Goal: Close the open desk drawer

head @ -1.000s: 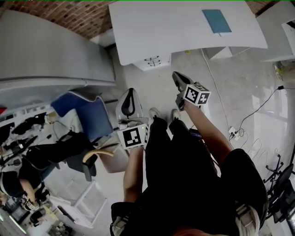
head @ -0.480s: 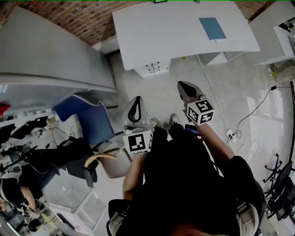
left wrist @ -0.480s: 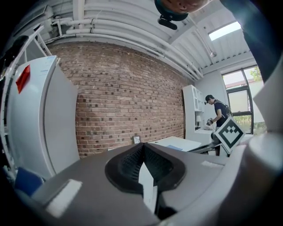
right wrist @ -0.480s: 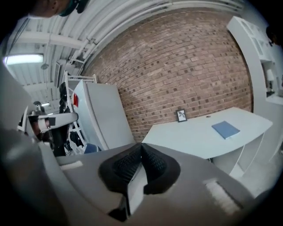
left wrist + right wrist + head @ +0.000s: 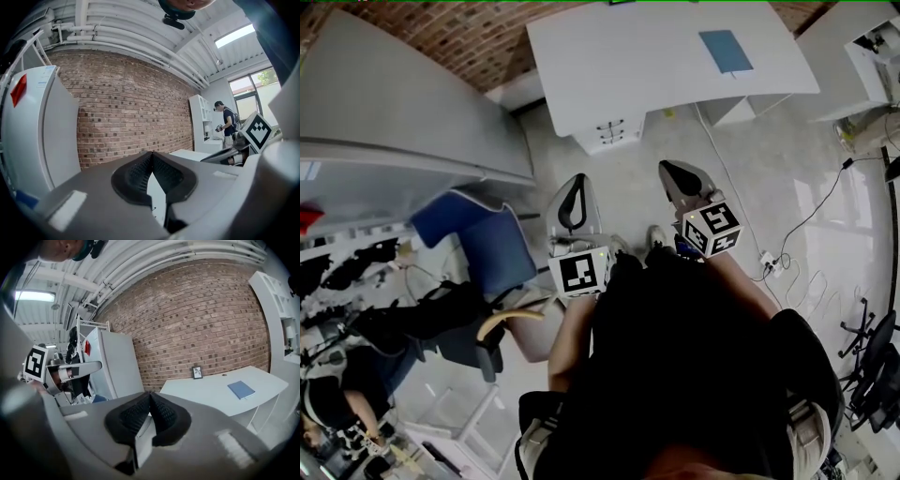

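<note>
Across the far side, a brick wall (image 5: 459,37). At the left, big and close, a tall white cabinet (image 5: 394,112). Against the wall, a white desk (image 5: 666,75). Under its left end, the drawer unit (image 5: 609,131), well apart from both grippers and too small to tell whether a drawer sticks out. Between it and the grippers, only bare floor (image 5: 628,178). Near left, a blue chair (image 5: 483,239), close to the left gripper (image 5: 573,187). Left gripper clenched shut on nothing, pointed level at the wall. Right gripper (image 5: 675,171) likewise clenched and empty, aimed toward the desk. On the desk's right part, a blue notebook (image 5: 724,50). Farther back on it, a small picture frame (image 5: 197,372). On the floor at right, loose cables (image 5: 806,220).
</note>
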A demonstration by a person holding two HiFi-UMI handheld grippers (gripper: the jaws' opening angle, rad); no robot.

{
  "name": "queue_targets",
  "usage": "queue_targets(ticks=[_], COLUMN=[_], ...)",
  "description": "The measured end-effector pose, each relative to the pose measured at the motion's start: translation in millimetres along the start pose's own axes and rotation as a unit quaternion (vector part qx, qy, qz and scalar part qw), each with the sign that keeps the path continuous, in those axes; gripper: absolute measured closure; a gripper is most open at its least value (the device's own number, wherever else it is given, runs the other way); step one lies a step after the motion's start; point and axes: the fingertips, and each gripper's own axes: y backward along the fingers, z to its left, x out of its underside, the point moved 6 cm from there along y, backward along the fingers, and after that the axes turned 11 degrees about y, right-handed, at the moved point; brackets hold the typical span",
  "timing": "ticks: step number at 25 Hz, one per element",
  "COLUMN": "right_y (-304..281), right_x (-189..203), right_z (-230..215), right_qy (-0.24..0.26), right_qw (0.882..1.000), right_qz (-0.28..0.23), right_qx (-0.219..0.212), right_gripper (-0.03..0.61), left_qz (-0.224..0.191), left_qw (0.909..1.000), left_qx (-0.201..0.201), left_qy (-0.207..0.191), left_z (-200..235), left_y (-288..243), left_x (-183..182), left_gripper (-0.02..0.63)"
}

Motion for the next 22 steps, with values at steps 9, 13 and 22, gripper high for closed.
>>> queue_targets(ticks=[9, 13, 22], right_y=[-4.6, -6.1, -8.1], right_x=[-6.2, -5.4, -7.5], right_z=[3.5, 4.4, 7.1], right_qy=[-0.009, -0.011, -0.013], right_qw=[1.000, 1.000, 1.000], right_qz=[-0.009, -0.008, -0.013], right_qx=[-0.007, -0.006, -0.006], right_gripper=[0.577, 0.577, 0.577], left_qz=[0.001, -0.001, -0.005], left_qw=[0.9999, 0.9999, 0.9998], left_qx=[0.010, 0.016, 0.021], left_qy=[0.003, 0.003, 0.001], left_z=[2.5, 1.5, 3.9], left_y=[-2.0, -3.8, -3.7], left_x=[-0.3, -2.3, -5.0], left_gripper=[0.597, 0.597, 0.597])
